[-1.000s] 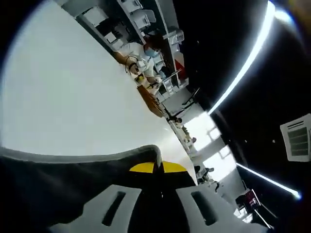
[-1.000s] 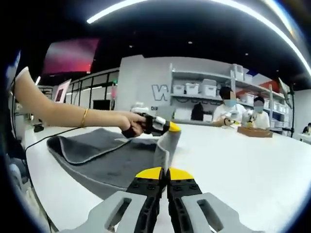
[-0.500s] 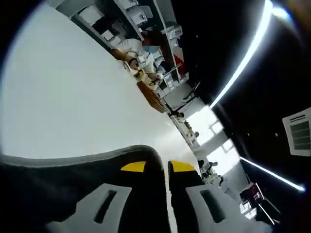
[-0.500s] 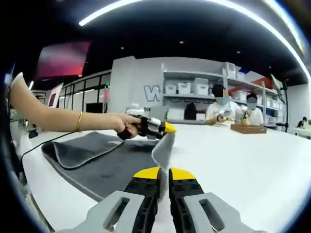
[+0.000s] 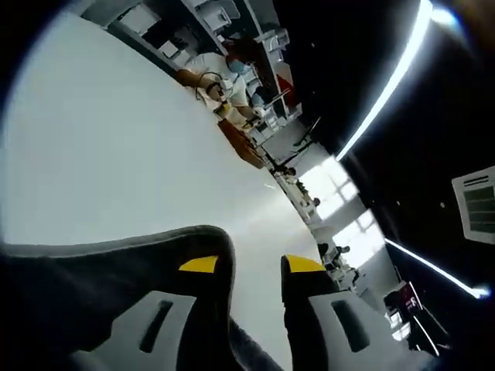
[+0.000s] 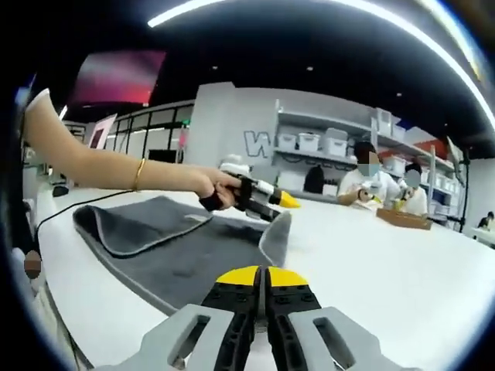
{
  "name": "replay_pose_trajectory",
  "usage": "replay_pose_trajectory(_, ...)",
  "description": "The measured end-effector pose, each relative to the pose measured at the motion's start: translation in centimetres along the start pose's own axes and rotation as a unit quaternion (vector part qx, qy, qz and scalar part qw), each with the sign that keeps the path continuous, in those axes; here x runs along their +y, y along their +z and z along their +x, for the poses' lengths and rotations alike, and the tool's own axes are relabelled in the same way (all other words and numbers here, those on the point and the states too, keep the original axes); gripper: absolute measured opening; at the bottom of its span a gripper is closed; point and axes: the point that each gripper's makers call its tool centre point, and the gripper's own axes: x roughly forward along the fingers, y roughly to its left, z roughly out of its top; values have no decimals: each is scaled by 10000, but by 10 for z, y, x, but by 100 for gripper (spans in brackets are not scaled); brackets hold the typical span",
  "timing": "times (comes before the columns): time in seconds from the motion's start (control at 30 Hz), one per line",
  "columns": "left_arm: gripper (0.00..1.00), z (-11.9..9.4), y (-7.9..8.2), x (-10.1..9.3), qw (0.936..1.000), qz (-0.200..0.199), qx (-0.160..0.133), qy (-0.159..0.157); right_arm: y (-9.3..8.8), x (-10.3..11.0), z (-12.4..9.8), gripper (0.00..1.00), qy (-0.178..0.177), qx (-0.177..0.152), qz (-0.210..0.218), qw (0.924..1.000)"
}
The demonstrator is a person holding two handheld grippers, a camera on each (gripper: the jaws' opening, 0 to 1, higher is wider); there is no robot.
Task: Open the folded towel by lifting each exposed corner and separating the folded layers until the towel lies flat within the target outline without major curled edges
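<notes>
A dark grey towel (image 6: 178,247) lies spread on the white table (image 6: 371,263), with a folded layer at its left end and one corner curling upward (image 6: 277,236). My right gripper (image 6: 259,275) is shut, its yellow tips pinching the towel's near edge. A person's hand holds my left gripper (image 6: 286,202) just above the raised corner. In the left gripper view, the left gripper (image 5: 251,267) stands open with bare table in the gap. The towel (image 5: 93,270) sits under and beside its left jaw.
Two people sit at the far side of the table (image 6: 387,185) beside a wooden box (image 6: 406,219), with shelves of white bins behind. A black cable (image 6: 69,207) runs along the table's left side. The person's bare arm with a bracelet (image 6: 139,176) reaches over the towel.
The left gripper has opened and let go of the towel corner, which has dropped lower and now curls just above the table. The right gripper stays shut at the towel's edge.
</notes>
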Motion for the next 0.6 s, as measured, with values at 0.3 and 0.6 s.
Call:
replay_pose_trajectory(0.3, 2, -4, 0, 12, 9998, -160, -62, 34, -20, 23, 16, 0, 336, 439, -420, 9976)
replay_pose_trajectory(0.6, 2, -1, 5, 14, 9983, -470, -251, -217, -40, 16, 30, 0, 157, 947, -855, 9917)
